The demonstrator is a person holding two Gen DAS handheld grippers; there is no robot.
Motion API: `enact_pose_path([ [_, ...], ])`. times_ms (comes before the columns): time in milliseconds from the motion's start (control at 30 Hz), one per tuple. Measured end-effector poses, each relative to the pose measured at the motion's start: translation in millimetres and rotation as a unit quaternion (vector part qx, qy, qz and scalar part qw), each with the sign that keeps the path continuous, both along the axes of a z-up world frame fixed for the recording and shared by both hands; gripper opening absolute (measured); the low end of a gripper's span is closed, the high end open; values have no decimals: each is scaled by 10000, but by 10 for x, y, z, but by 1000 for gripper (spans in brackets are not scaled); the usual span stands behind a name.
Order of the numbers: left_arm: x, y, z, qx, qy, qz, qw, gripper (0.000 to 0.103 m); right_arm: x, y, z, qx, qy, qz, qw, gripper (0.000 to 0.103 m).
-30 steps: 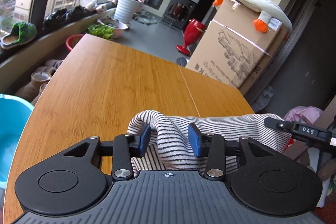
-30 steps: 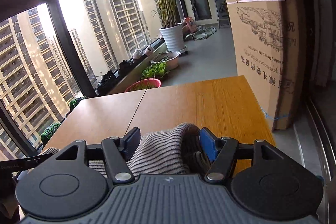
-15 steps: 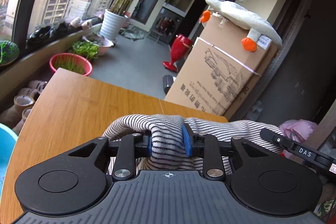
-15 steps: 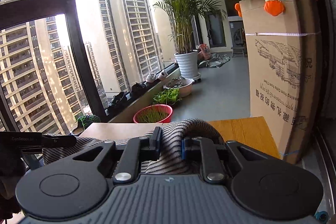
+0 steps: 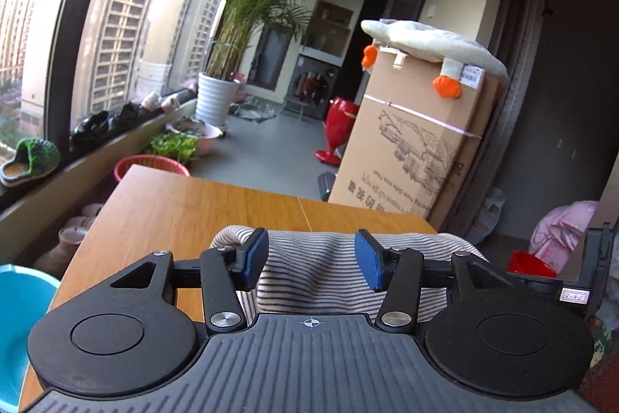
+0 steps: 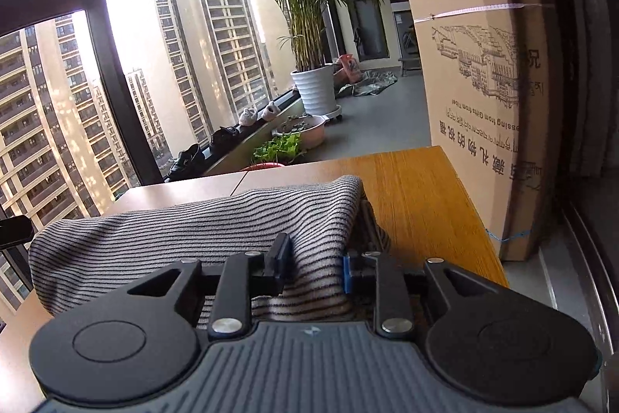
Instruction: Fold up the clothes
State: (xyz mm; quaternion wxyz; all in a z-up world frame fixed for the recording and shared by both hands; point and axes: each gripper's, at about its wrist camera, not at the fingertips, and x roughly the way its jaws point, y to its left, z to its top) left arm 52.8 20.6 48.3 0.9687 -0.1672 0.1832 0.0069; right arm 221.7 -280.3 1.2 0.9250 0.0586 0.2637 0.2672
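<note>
A black-and-white striped garment lies folded on the wooden table. My left gripper is open, its blue pads standing apart over the garment's folded edge without pinching it. In the right wrist view the same garment drapes across the table. My right gripper has its pads partly apart with a ridge of striped cloth between them; whether they still pinch it does not show. The right gripper's body shows at the right edge of the left wrist view.
A tall cardboard box with a plush duck on top stands past the table's far right corner. A potted palm, plant basins and shoes line the window ledge. A blue tub sits left of the table.
Both grippers were shut on the garment half a second ago. The left jaws have opened wide and released it; the right jaws have opened partway. The garment now rests lower on the table.
</note>
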Motion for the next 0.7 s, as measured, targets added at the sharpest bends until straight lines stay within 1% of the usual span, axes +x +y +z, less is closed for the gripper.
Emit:
enact_pose_path([
  [67, 80, -62, -96, -112, 189, -181, 9996, 62, 16, 16, -16, 106, 102, -54, 9999, 28],
  [133, 174, -101, -238, -158, 434, -281, 9985, 62, -16, -5, -12, 308, 330, -147, 9989, 29],
  [200, 229, -38, -339, -177, 501, -204, 9984, 62, -120, -24, -20, 504, 534, -127, 9972, 30],
  [300, 292, 111, -362, -121, 498, 12, 9987, 62, -362, 45, -29, 487, 546, 123, 9972, 30],
  [400, 361, 153, -367, 91, 531, 56, 9985, 62, -451, 190, -19, 171, 265, 219, 9993, 30],
  [467, 404, 72, -384, 472, 542, 40, 9974, 62, -364, 273, -27, -105, 13, 195, 9998, 30],
  [533, 445, -34, -411, 885, 534, 12, 9946, 63, -264, 353, -16, -338, -142, 157, 9992, 30],
  [567, 460, -73, -424, 995, 528, 8, 9936, 65, -211, 392, -7, -446, -200, 135, 9987, 30],
  [633, 485, -137, -444, 1127, 508, -22, 9923, 72, -178, 447, 35, -634, -324, 92, 9974, 34],
  [667, 493, -154, -450, 1147, 497, -41, 9921, 76, -201, 459, 64, -709, -412, 71, 9966, 41],
  [700, 498, -174, -459, 1183, 482, -57, 9918, 79, -248, 465, 95, -797, -542, 7, 9953, 51],
])
